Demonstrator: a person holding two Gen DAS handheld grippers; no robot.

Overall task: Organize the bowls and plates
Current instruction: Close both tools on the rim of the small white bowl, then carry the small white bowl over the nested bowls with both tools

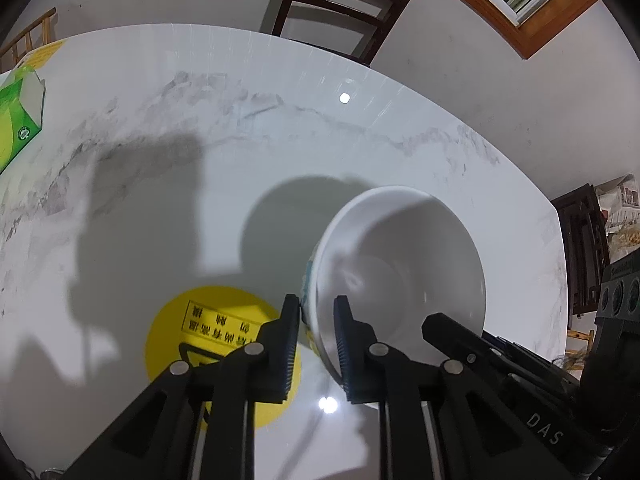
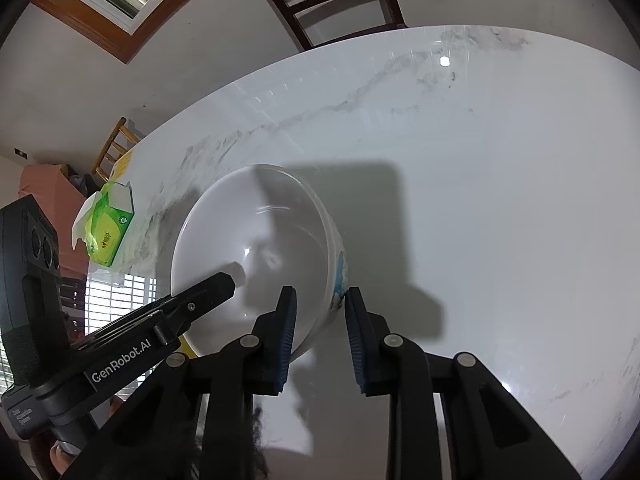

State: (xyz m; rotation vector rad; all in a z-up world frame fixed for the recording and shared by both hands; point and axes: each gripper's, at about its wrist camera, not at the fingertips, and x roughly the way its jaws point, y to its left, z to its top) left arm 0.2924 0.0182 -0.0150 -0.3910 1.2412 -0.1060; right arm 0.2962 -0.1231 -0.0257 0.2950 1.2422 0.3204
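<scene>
The left tongs stood nearly closed across the near rim of the white bowl, one pad outside the wall and one inside. The pads appeared to pinch the wall, though actual contact was hard to confirm. The right tongs straddled the opposite side of the same rim in the same way, narrowed to a small gap with the wall between the pads.

The bowl sat on the marble surface, or barely clear of it; which could not be told. Just beside the bowl, on the left-tongs side, lay a yellow round sticker. Well beyond the bowl lay a green tissue pack, near the surface edge. Farther still stood a dark wooden chair.

The step in hand appeared to be a two-sided grasp of the bowl. The next move would call for both grips to hold evenly, followed by a level lift.
</scene>
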